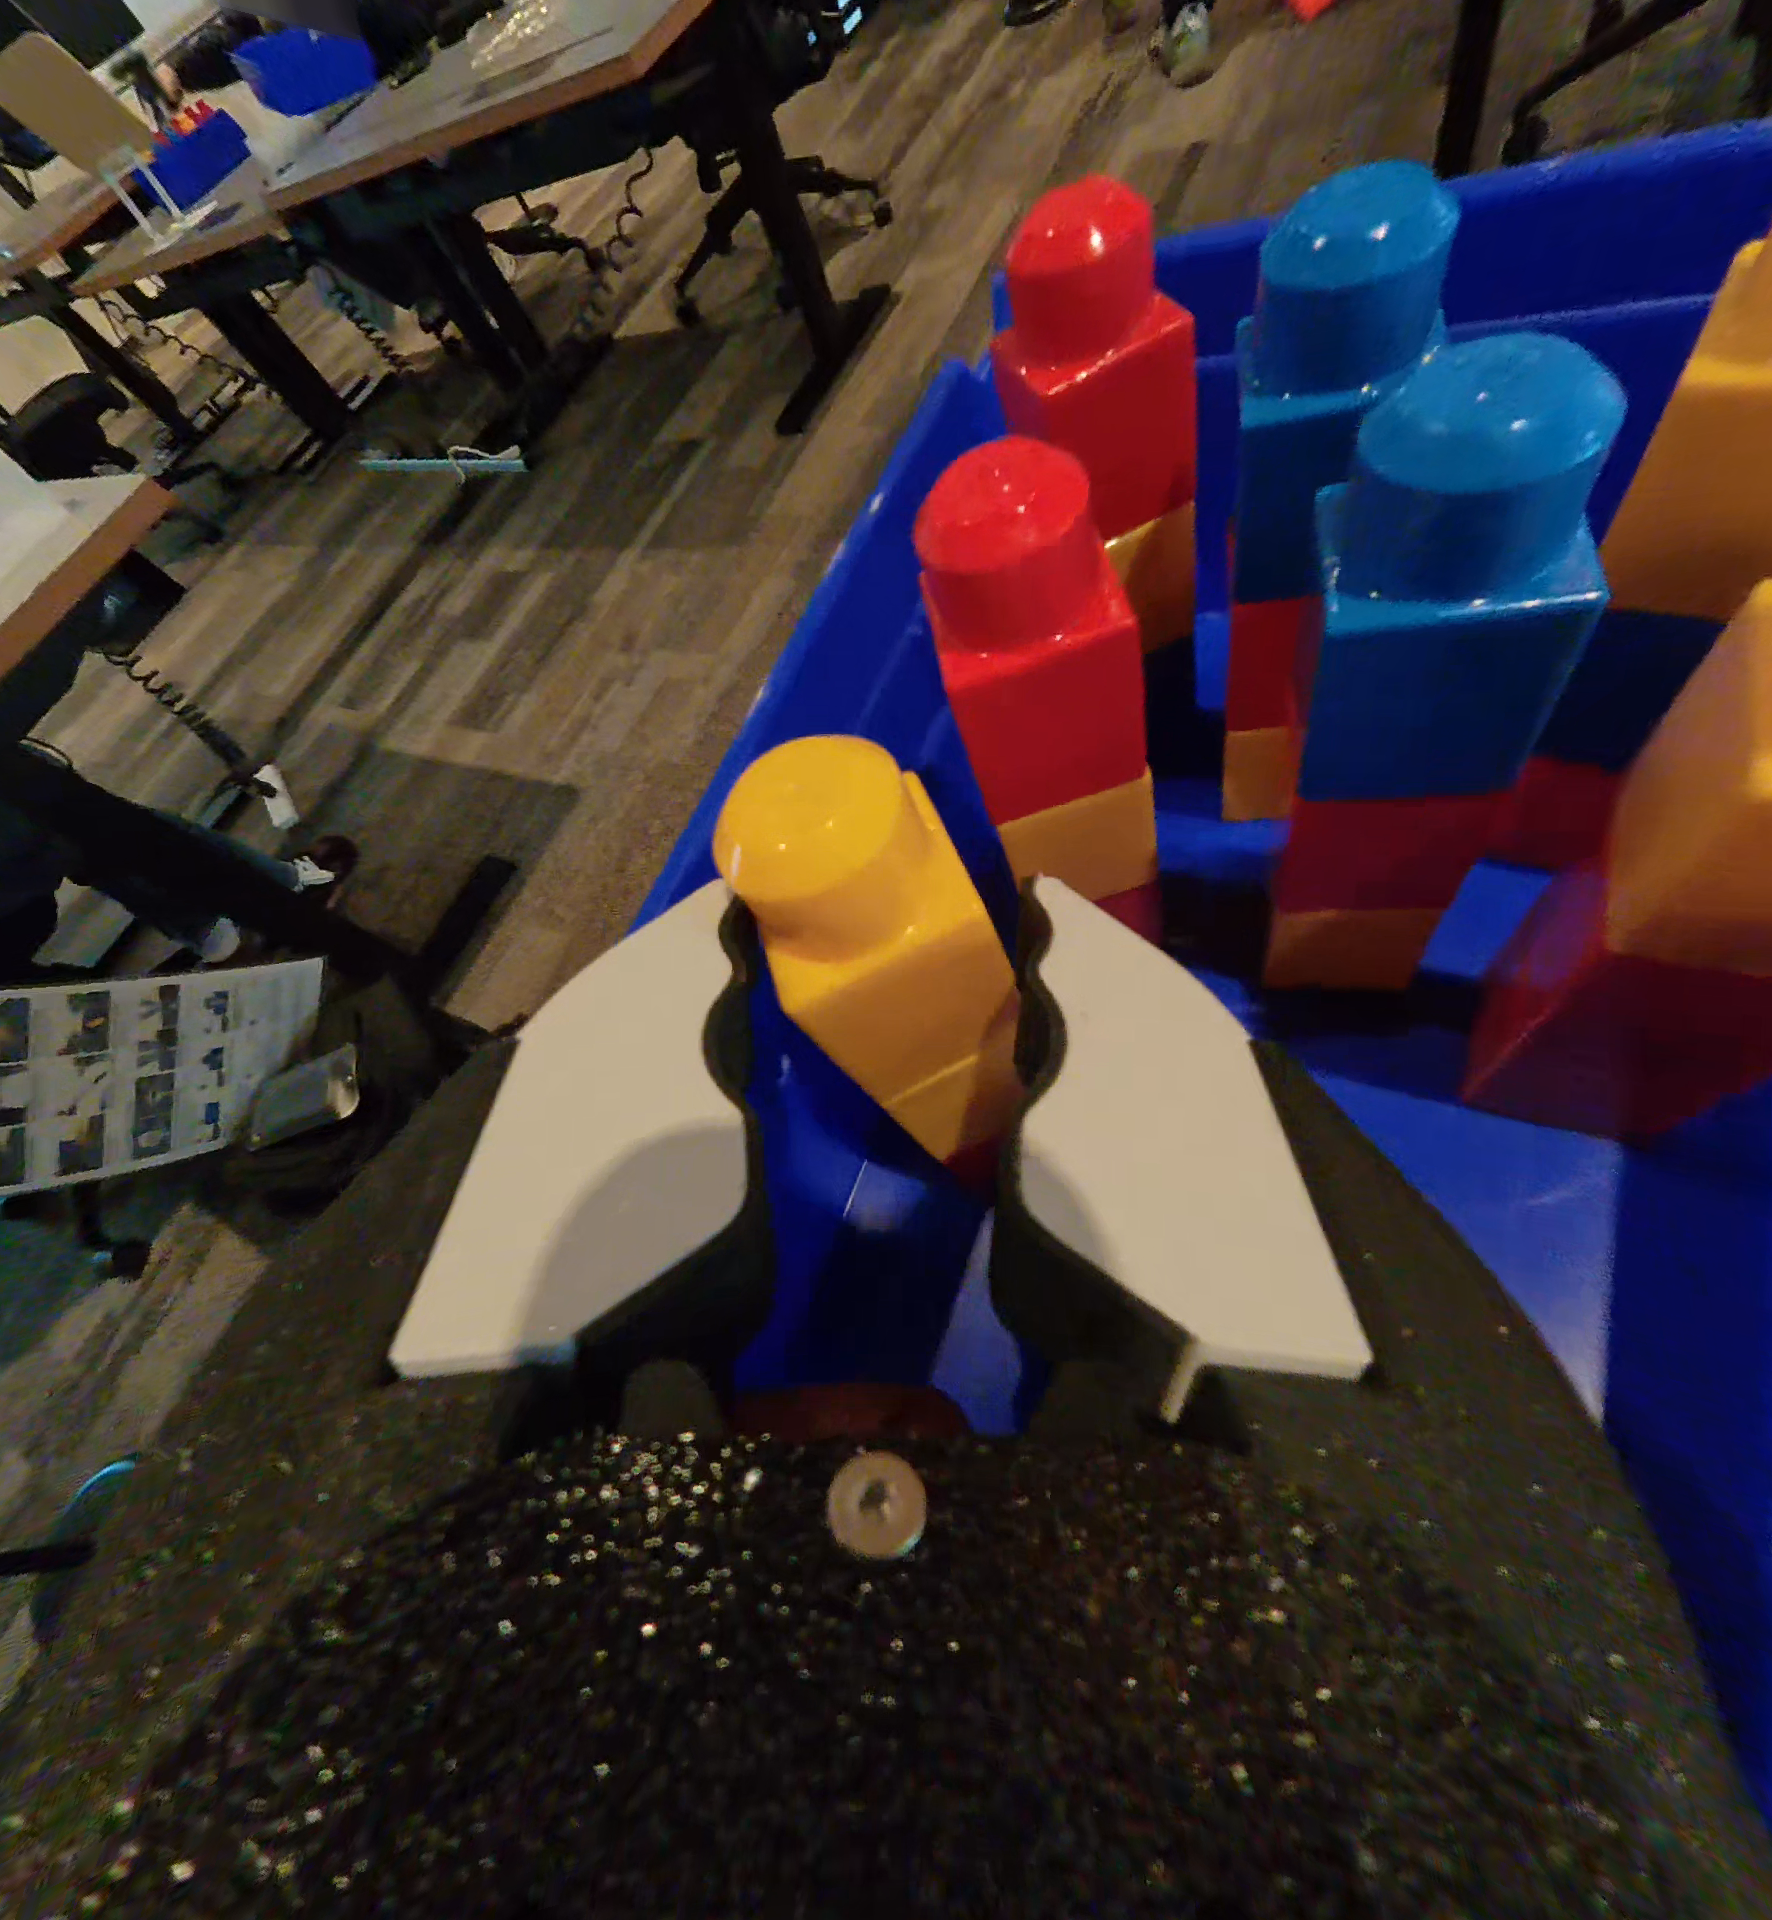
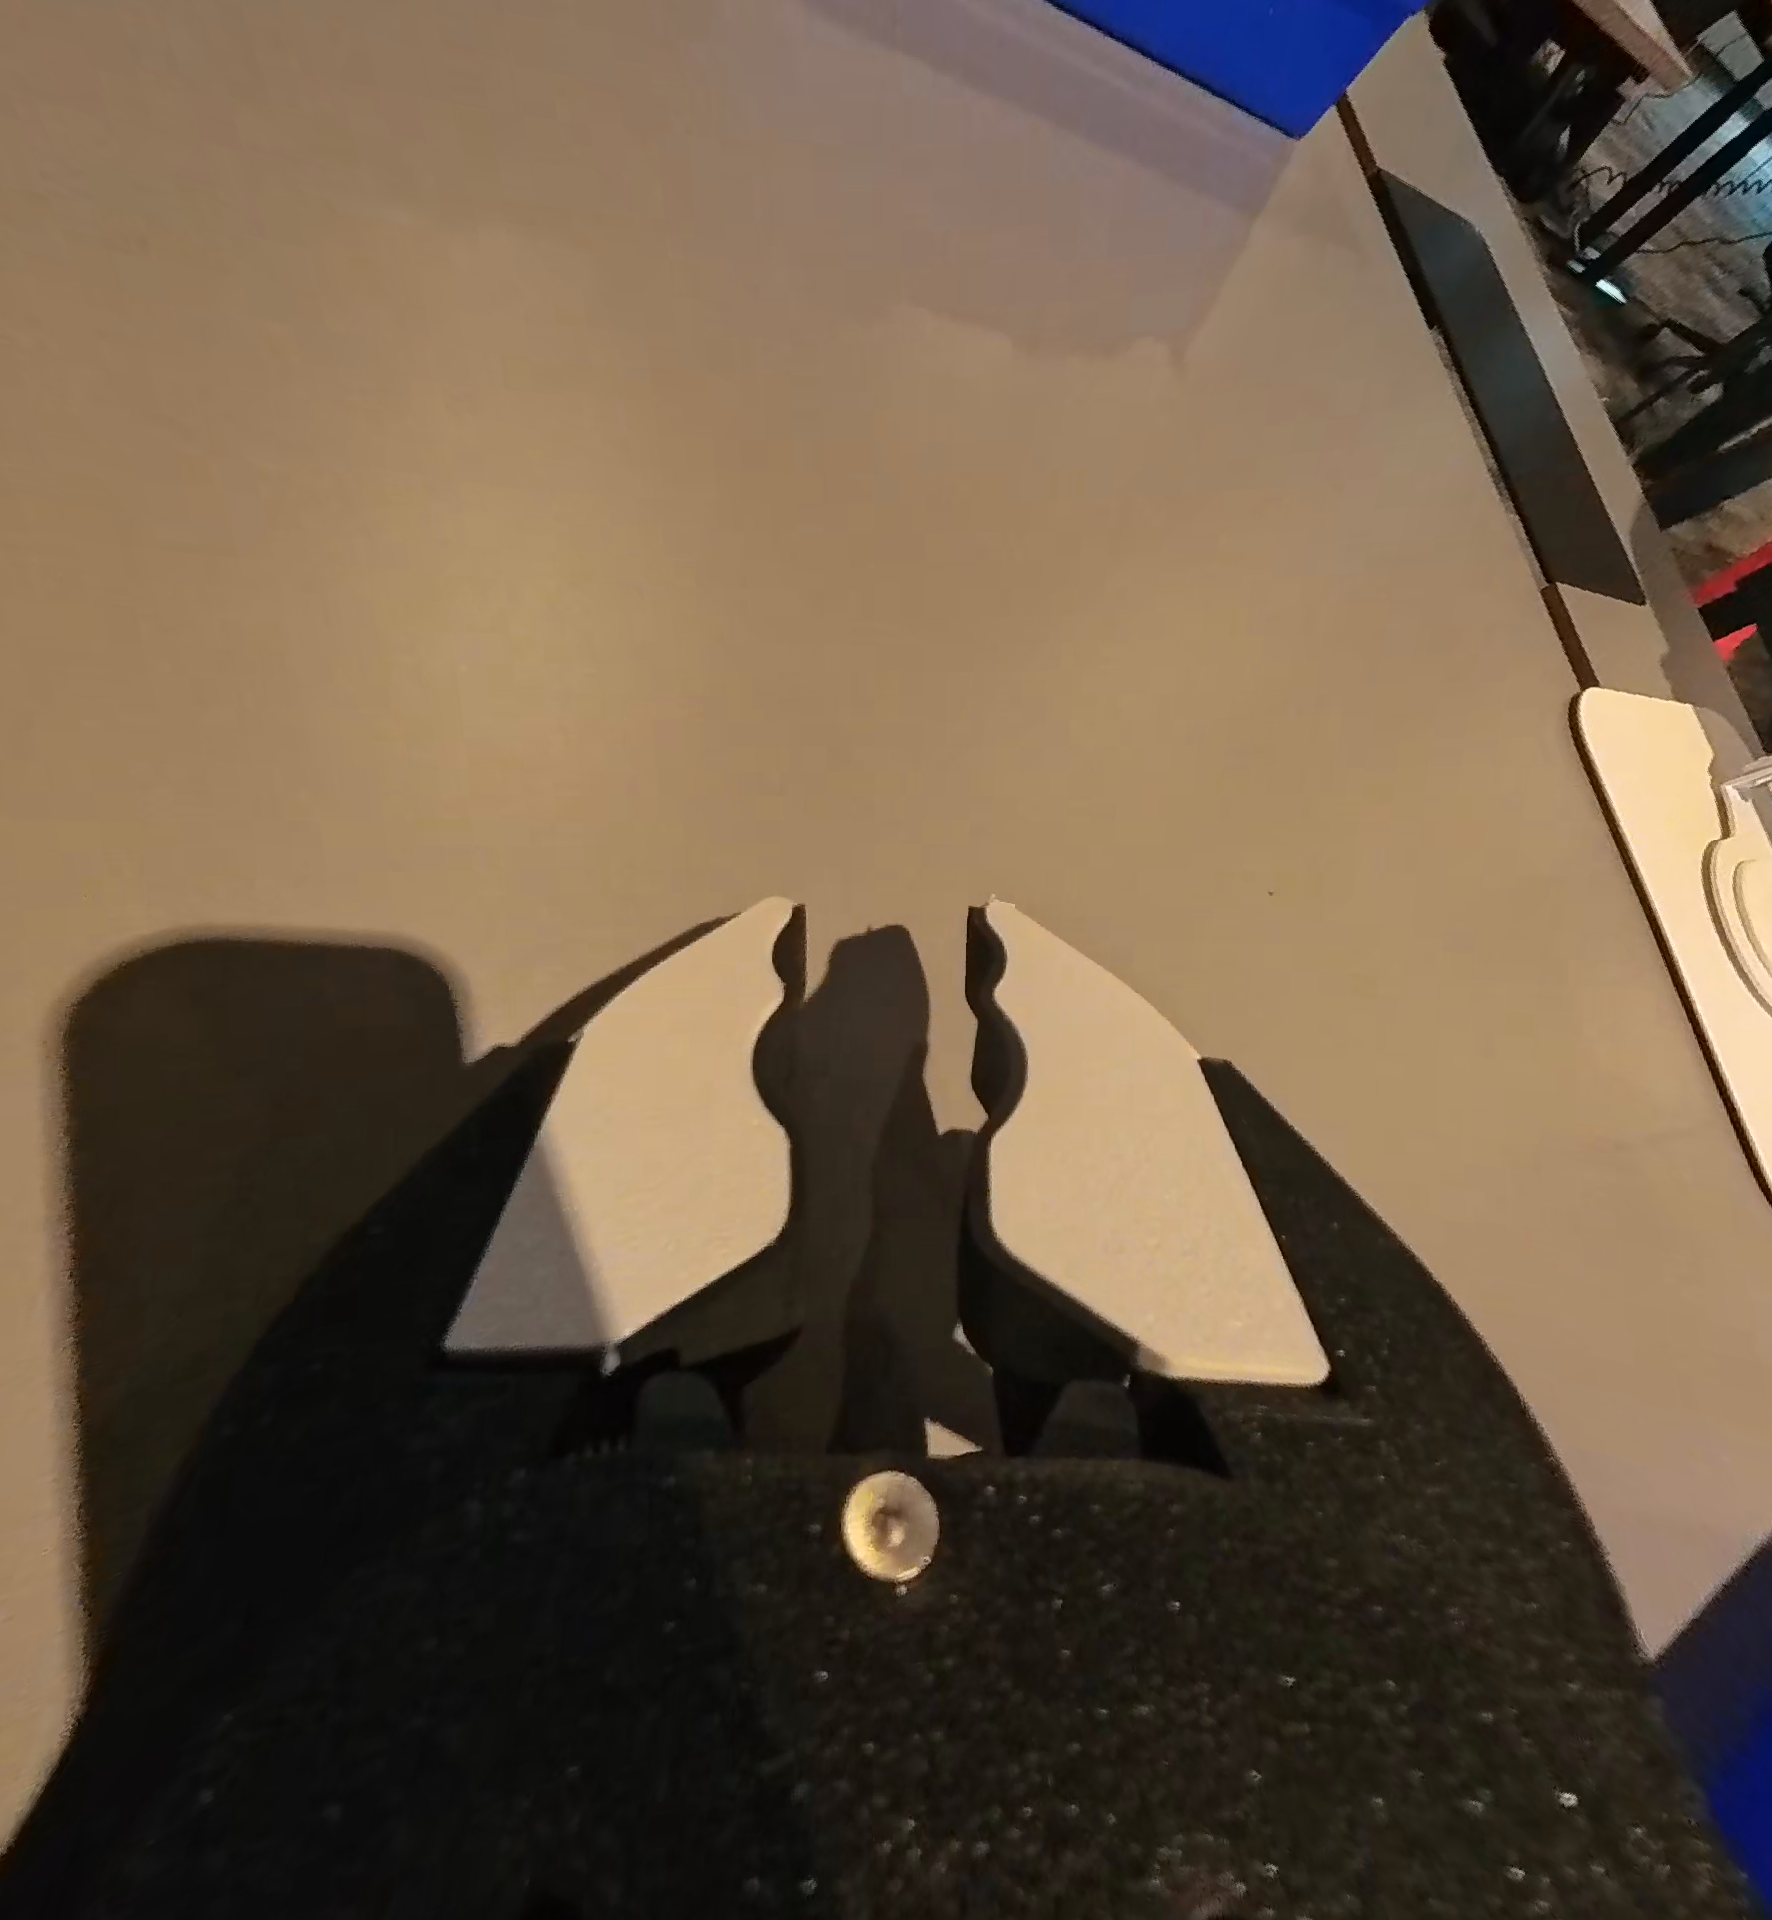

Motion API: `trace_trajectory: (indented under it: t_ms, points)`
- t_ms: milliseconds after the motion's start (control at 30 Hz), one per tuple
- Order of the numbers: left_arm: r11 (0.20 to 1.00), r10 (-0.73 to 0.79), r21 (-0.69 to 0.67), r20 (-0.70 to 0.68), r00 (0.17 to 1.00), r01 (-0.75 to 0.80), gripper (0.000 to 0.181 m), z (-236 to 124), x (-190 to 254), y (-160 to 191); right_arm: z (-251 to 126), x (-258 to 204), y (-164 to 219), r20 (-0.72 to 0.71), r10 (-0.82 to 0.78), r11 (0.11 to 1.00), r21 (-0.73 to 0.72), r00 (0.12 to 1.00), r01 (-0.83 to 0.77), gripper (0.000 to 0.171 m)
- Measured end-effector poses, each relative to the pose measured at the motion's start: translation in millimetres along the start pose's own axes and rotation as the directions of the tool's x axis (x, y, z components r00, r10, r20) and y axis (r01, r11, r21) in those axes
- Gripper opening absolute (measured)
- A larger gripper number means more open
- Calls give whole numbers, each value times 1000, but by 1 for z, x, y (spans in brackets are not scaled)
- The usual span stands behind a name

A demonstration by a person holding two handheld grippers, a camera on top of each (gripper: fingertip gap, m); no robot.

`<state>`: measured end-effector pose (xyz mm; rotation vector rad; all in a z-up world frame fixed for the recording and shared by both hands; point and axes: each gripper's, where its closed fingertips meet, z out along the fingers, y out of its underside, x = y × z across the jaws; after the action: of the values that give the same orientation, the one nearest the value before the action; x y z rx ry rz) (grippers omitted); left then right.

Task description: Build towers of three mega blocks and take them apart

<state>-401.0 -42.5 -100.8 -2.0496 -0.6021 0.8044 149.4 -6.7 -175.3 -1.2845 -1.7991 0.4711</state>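
Over blue bin (image 1: 1692,1299) | left hand-held gripper (image 1: 877,935) pinching glossy yellow block (image 1: 861,935) | right hand-held gripper (image 2: 884,920) spread, empty

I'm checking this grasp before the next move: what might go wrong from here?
The left gripper holds the yellow-topped tower tilted, so it may twist or snap apart at a joint. Red-topped towers stand close beside it in the blue bin; a sideways move could topple them. The right gripper is empty over the table, giving no support.
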Motion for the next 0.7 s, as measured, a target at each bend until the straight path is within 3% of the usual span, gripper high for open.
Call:
trace_trajectory:
  t_ms: [100,200,267,333,400,500,633,700]
  points:
    - [989,-12,149,35,999,6,45,-20,-8,-18,0,0,-1,-7,-9,1000,4,1000,9,30]
    - [906,-1,422,5,1000,-1,44,-76,-1,-57,0,1,-2,-20,-15,1000,9,1000,15,32]
    - [802,4,594,-103,995,58,44,-130,21,-84,-1,4,-5,-37,-12,1000,27,999,13,33]
    - [701,56,692,-293,954,171,44,-187,62,-102,-2,7,-13,-56,14,997,78,998,-10,36]
    - [652,143,695,-503,853,301,43,-236,119,-107,-5,13,-23,-70,68,988,143,995,-58,40]
    - [666,250,596,-744,619,448,43,-283,215,-90,-11,21,-34,-75,152,965,227,986,-131,48]
    - [781,220,377,-913,345,498,43,-313,329,-46,-19,33,-34,-117,225,947,261,967,-188,59]
    - [822,214,316,-942,258,473,43,-332,363,-34,-21,40,-29,-146,248,945,254,958,-206,63]
